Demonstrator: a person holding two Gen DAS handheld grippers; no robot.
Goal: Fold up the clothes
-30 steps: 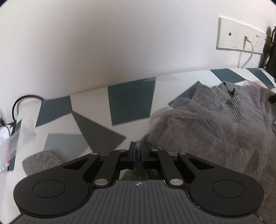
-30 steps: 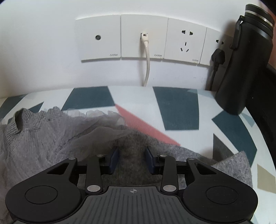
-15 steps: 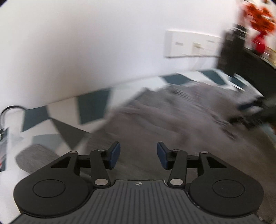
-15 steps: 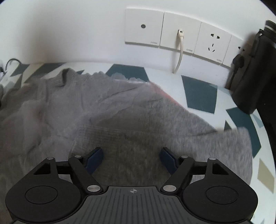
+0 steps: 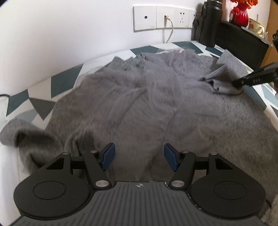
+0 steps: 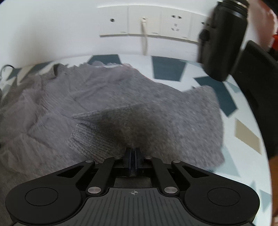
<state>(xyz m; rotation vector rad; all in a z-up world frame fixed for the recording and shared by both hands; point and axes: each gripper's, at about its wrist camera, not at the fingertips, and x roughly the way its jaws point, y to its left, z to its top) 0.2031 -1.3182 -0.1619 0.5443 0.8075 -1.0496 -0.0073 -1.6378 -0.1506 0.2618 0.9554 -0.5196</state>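
Observation:
A grey knitted sweater [image 5: 139,104] with a sheer grey layer lies spread over the patterned table [image 5: 64,83]. My left gripper [image 5: 139,156] hovers over its near part, jaws opening, blue pads wide apart and pressing on nothing. One sleeve [image 5: 26,137] lies bunched at the left. My right gripper [image 6: 133,154] is shut on a fold of the sweater [image 6: 139,121], with the ribbed cuff [image 6: 90,139] lying just left of the pinch. In the left wrist view that right gripper [image 5: 240,85] comes in from the right edge and holds the raised fold.
A row of wall sockets [image 5: 163,17] with a white cable [image 5: 169,33] runs along the back wall. A black bottle [image 6: 224,38] stands at the back right beside a black box [image 5: 243,43] bearing a red vase [image 5: 239,13]. The table edge lies at the right.
My left gripper let go of the sweater's edge, opened and drew back over the spread garment. My right gripper opened wide, then shut on a fold of the sweater.

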